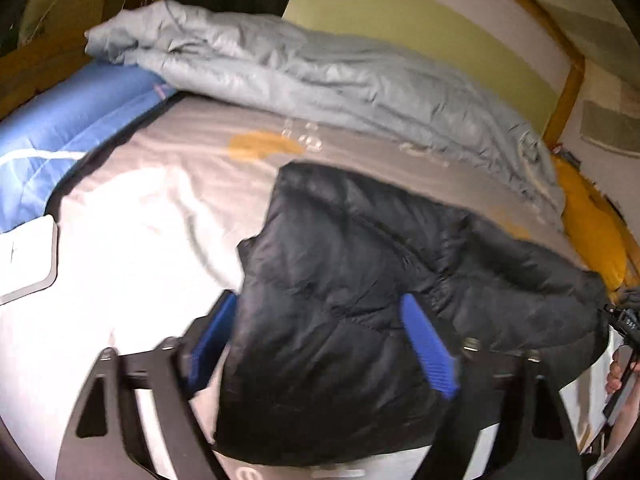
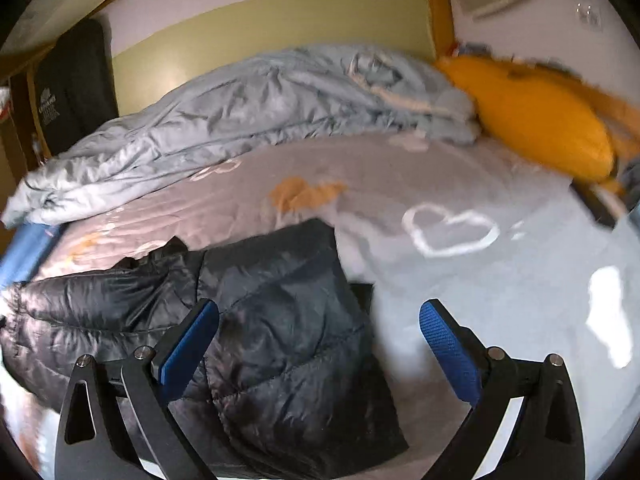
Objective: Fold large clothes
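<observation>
Black quilted puffer jacket (image 2: 280,320) lies partly folded on my bed, in front of the crumpled pale grey duvet (image 1: 320,76).

One panel looks doubled over the body, though blur makes me unsure; squaring it into a compact bundle remains. My left gripper (image 1: 320,344) is released, blue pads either side of the jacket's near bulge, not visibly pinching it. My right gripper (image 2: 320,344) gapes wide over the jacket's right edge, holding nothing.

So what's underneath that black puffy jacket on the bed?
The black jacket lies on a grey bedsheet printed with hearts and orange patches. Whatever print or object sits directly beneath the jacket is covered and cannot be seen.
</observation>
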Demonstrator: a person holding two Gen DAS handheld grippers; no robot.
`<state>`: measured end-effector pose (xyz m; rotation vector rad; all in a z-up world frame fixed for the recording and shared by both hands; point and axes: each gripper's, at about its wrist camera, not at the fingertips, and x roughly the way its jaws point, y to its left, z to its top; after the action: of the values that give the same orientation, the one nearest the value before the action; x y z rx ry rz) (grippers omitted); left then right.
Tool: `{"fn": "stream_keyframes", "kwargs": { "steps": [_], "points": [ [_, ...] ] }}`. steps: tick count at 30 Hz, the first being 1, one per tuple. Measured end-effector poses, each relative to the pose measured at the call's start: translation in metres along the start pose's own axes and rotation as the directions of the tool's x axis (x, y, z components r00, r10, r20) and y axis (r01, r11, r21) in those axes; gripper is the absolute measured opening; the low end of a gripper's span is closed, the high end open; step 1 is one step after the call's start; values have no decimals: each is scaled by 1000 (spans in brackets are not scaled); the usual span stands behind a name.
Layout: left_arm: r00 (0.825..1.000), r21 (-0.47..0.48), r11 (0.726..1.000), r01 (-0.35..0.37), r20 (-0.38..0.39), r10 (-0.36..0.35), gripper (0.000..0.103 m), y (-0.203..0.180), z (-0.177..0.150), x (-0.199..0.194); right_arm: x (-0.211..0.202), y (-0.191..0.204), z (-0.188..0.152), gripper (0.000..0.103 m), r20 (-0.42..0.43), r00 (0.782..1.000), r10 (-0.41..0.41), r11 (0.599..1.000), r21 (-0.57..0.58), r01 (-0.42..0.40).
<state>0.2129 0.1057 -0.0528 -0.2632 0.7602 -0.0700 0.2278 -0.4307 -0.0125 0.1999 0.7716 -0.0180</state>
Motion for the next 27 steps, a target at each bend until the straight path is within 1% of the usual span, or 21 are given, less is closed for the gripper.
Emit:
{"fn": "stream_keyframes", "kwargs": {
  "steps": [1, 2, 3, 4, 5, 6, 7, 8, 9, 10, 11, 13, 15, 17, 20, 22, 23, 25, 26, 27],
  "points": [
    [1000, -1, 1000, 17, -11, -17, 53, 2, -1, 4, 9, -1, -1, 101, -48, 998, 35, 999, 0, -35],
    [999, -5, 999, 35, -17, -35, 46, 4, -1, 6, 19, -3, -2, 101, -110, 990, 87, 996, 18, -85],
    [999, -12, 999, 46, -12, -46, 35, 6, -1, 6, 23, -5, -3, 92, -128, 984, 123, 992, 40, -118],
    [999, -23, 998, 53, -2, -53, 18, 8, 1, 5, 26, -6, -4, 83, -136, 975, 173, 984, 67, -165],
    [998, -41, 997, 67, 13, -66, 11, 10, 2, 3, 25, -6, -3, 61, -133, 975, 181, 983, 66, -173],
    [995, -62, 993, 101, 33, -99, 8, 12, 4, 0, 24, -5, -3, 35, -115, 980, 163, 986, 51, -158],
    [991, -77, 989, 126, 60, -121, 7, 15, 6, -7, 18, -4, -1, 27, -71, 988, 140, 990, 24, -138],
    [987, -88, 986, 141, 86, -133, 7, 16, 9, -11, 12, -2, -1, 20, -31, 990, 139, 990, 9, -139],
    [985, -89, 986, 144, 113, -133, 6, 15, 13, -15, 6, 0, 1, 16, 9, 990, 143, 990, 2, -143],
    [984, -85, 987, 138, 126, -126, 6, 13, 17, -16, 2, 2, 4, 16, 53, 989, 134, 991, -11, -134],
    [985, -78, 989, 126, 130, -115, 6, 12, 20, -14, 1, 6, 6, 15, 69, 991, 116, 993, -24, -115],
    [992, -69, 995, 78, 103, -71, 6, 8, 27, -2, 11, 16, 12, 15, 77, 995, 64, 997, -56, -60],
    [998, -79, 996, 38, 62, -33, 6, 10, 27, 17, 31, 24, 14, 15, 43, 999, 18, 997, -79, -14],
    [1000, -91, 996, 8, 17, -6, 7, 16, 25, 35, 50, 27, 14, 15, 2, 1000, -11, 996, -93, 11],
    [999, -84, 996, -24, -38, 21, 8, 18, 20, 53, 68, 25, 13, 15, -46, 999, -22, 994, -111, 16],
    [997, -64, 997, -47, -64, 43, 9, 16, 17, 58, 73, 20, 12, 15, -65, 998, -15, 995, -97, 8],
    [996, -50, 997, -59, -63, 56, 9, 14, 15, 58, 72, 18, 12, 16, -71, 997, -9, 996, -85, 2],
    [993, 6, 993, -116, -24, 116, 19, 7, 14, 48, 69, 14, 13, 20, -71, 997, -5, 998, -64, 1],
    [987, 38, 986, -160, 20, 159, 22, 2, 14, 39, 67, 12, 14, 24, -67, 998, -8, 999, -52, 4],
    [978, 60, 978, -199, 73, 194, 32, -3, 15, 27, 64, 10, 15, 27, -63, 998, -9, 999, -40, 6]
  ]
}}
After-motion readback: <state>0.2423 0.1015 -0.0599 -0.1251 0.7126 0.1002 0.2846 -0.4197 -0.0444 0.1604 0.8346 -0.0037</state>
